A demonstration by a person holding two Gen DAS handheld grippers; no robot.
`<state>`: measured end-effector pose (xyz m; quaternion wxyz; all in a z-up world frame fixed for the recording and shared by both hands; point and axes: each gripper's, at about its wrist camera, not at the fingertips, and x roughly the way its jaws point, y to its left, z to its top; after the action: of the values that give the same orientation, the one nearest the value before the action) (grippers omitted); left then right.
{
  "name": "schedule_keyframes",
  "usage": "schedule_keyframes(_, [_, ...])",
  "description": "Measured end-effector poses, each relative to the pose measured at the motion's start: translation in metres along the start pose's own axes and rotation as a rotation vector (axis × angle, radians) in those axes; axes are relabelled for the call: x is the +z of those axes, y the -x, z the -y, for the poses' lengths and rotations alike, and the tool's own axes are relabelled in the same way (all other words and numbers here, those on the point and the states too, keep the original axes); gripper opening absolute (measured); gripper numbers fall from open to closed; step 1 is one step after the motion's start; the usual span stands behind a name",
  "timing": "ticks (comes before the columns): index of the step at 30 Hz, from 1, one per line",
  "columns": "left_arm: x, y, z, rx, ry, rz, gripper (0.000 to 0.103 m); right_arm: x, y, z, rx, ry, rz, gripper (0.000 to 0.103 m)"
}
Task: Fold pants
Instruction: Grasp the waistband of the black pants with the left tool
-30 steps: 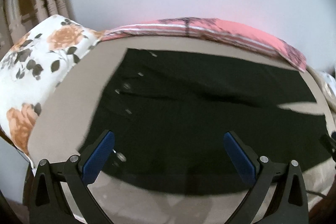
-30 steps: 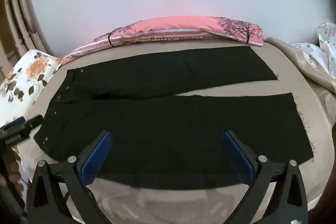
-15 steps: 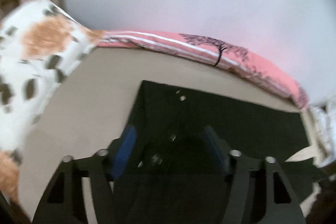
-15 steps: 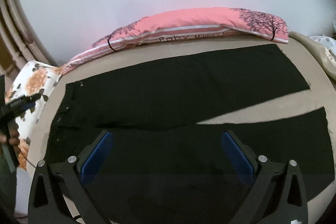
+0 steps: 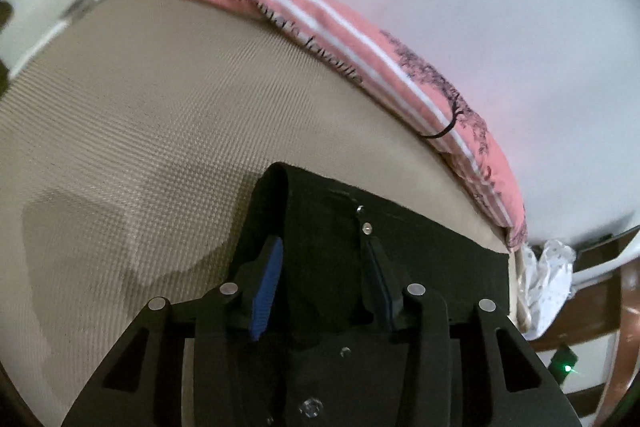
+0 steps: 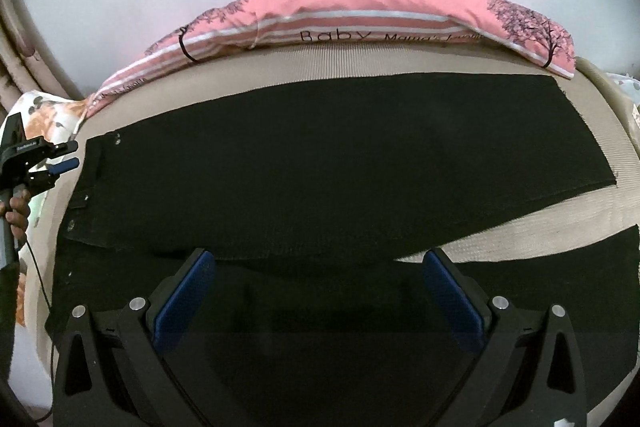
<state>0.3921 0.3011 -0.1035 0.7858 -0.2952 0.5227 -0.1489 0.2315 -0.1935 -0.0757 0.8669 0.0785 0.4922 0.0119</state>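
Black pants (image 6: 340, 155) lie flat on a beige bed, waistband at the left, legs running right with a gap between them. My left gripper (image 5: 320, 241) is at the waistband's far corner (image 5: 280, 179). Its jaws are closing with the black fabric between them, and the blue pads (image 5: 266, 287) do not visibly pinch it. In the right wrist view this left gripper (image 6: 70, 155) sits at the left edge, held by a hand (image 6: 18, 211). My right gripper (image 6: 319, 255) hovers open over the near leg, close to the crotch, with nothing gripped.
A pink striped bolster (image 6: 360, 11) lines the far edge of the bed against a white wall. A floral pillow (image 6: 44, 111) lies at the left end. Textured beige sheet (image 5: 140, 127) surrounds the pants. A crumpled white cloth (image 5: 548, 279) lies off the bed's right end.
My left gripper swung to the waistband's far corner, dropped close to it, and its jaws narrowed from wide to partly closed around the fabric. My right gripper moved lower and further over the pants, staying open.
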Motion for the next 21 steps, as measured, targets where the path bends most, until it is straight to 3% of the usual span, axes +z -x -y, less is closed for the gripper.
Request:
schedule_keyframes(7, [0.014,-0.016,-0.010,-0.060,0.018,-0.047,0.036,0.008,-0.018,-0.011,-0.012,0.035,-0.020,0.103])
schedule_keyframes(11, [0.020,-0.031,-0.006,-0.083,-0.004,-0.163,0.029,0.010,-0.025,-0.016,-0.015,0.061,-0.025,0.103])
schedule_keyframes(14, [0.024,-0.044,-0.003,-0.086,-0.007,-0.206,0.023,0.015,-0.029,-0.018,-0.016,0.071,-0.021,0.103])
schedule_keyframes(21, [0.041,-0.060,0.012,-0.117,-0.041,-0.197,0.023,0.026,-0.043,-0.019,-0.011,0.073,-0.029,0.103])
